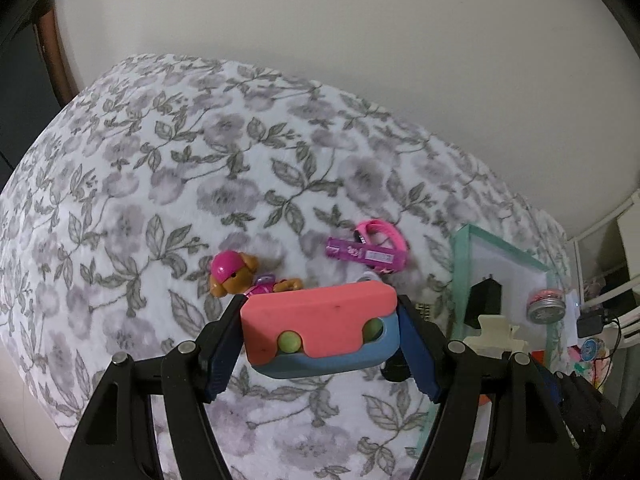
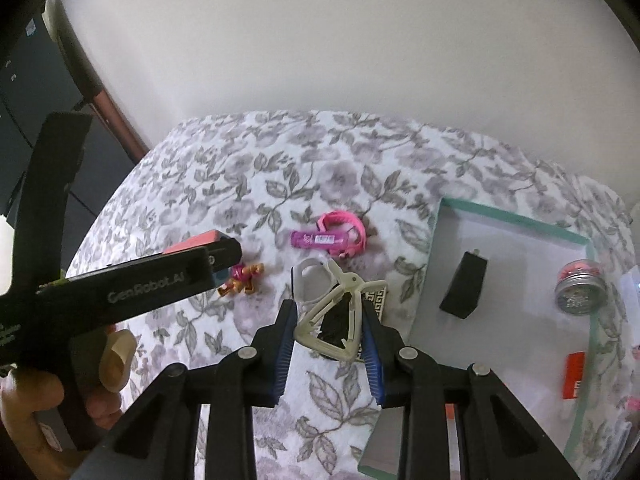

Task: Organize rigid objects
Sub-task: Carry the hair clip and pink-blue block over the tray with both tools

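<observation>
A green-rimmed tray [image 2: 516, 222], holding a black charger [image 2: 464, 286] and a glitter tin [image 2: 580, 286], lies right of the right gripper's jaws. The left gripper [image 1: 320, 334] is clamped on a pink-and-blue case [image 1: 320, 320], with a toy puppy [image 1: 240, 276] just beyond its jaws. The right gripper [image 2: 330, 350] grasps a cream hair claw clip [image 2: 340, 316]; a purple tube [image 2: 318, 239] lies farther ahead.

- Light was soft, even and rather dim, with no glare.
- Shadows were faint; a weak one lay under the pink-and-blue case [image 1: 320, 330].
- Fisheye distortion bowed the floral blanket [image 1: 160, 184] and blackened the corners.
- Near gripper arms looked slightly soft; colours were muted and a little grainy.
</observation>
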A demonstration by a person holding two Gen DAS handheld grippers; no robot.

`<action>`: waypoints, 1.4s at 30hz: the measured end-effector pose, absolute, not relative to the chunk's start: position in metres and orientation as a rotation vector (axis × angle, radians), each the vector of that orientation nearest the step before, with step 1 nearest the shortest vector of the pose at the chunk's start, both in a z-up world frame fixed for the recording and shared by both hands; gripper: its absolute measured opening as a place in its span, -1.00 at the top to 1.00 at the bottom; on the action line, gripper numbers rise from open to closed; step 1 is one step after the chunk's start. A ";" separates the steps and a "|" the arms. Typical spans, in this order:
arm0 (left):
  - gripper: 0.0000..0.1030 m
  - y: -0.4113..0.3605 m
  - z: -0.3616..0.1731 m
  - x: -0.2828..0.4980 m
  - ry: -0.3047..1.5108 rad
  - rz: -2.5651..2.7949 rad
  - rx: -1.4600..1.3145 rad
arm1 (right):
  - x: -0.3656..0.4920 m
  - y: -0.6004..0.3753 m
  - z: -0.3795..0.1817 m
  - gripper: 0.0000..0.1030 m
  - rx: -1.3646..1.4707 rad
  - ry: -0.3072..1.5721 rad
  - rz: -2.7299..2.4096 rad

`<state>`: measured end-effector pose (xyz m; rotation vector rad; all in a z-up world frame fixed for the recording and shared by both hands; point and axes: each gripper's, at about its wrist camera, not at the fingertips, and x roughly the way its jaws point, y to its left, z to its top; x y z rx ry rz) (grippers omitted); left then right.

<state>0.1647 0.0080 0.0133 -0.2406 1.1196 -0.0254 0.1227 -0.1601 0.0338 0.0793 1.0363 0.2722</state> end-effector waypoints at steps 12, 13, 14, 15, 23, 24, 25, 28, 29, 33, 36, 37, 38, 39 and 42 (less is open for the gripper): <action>-0.43 -0.053 0.022 0.155 1.093 -0.159 -0.176 | 0.122 -0.230 0.033 0.36 0.161 1.031 0.078; -0.43 -0.063 0.021 0.153 1.094 -0.174 -0.156 | 0.121 -0.236 0.033 0.36 0.166 1.030 0.059; -0.43 -0.071 0.021 0.152 1.094 -0.183 -0.143 | 0.120 -0.243 0.032 0.36 0.171 1.029 0.039; -0.43 -0.080 0.020 0.150 1.094 -0.196 -0.128 | 0.118 -0.253 0.033 0.36 0.183 1.025 0.014; -0.43 -0.147 0.014 0.139 1.097 -0.326 -0.022 | 0.106 -0.306 0.039 0.35 0.207 1.000 -0.144; -0.43 -0.152 0.012 0.138 1.100 -0.331 -0.011 | 0.104 -0.313 0.041 0.35 0.213 0.994 -0.162; -0.43 -0.159 0.008 0.138 1.104 -0.335 0.002 | 0.103 -0.319 0.042 0.35 0.214 0.991 -0.180; -0.43 -0.172 0.000 0.137 1.109 -0.361 0.024 | 0.100 -0.332 0.042 0.35 0.213 0.989 -0.222; -0.43 -0.175 -0.002 0.137 1.111 -0.369 0.027 | 0.099 -0.335 0.041 0.35 0.217 0.990 -0.230; -0.43 -0.184 -0.014 0.137 1.121 -0.388 0.040 | 0.100 -0.346 0.029 0.35 0.230 1.014 -0.259; -0.43 -0.187 -0.025 0.139 1.137 -0.391 0.038 | 0.102 -0.349 0.017 0.35 0.231 1.040 -0.265; -0.43 -0.187 -0.028 0.139 1.141 -0.396 0.029 | 0.103 -0.349 0.013 0.35 0.235 1.048 -0.262; -0.43 -0.187 -0.029 0.140 1.142 -0.402 0.019 | 0.103 -0.350 0.010 0.35 0.238 1.054 -0.259; -0.43 -0.188 -0.031 0.141 1.143 -0.407 0.014 | 0.104 -0.350 0.006 0.35 0.240 1.062 -0.258; -0.43 -0.190 -0.034 0.142 1.139 -0.414 0.019 | 0.107 -0.348 -0.006 0.35 0.238 1.091 -0.254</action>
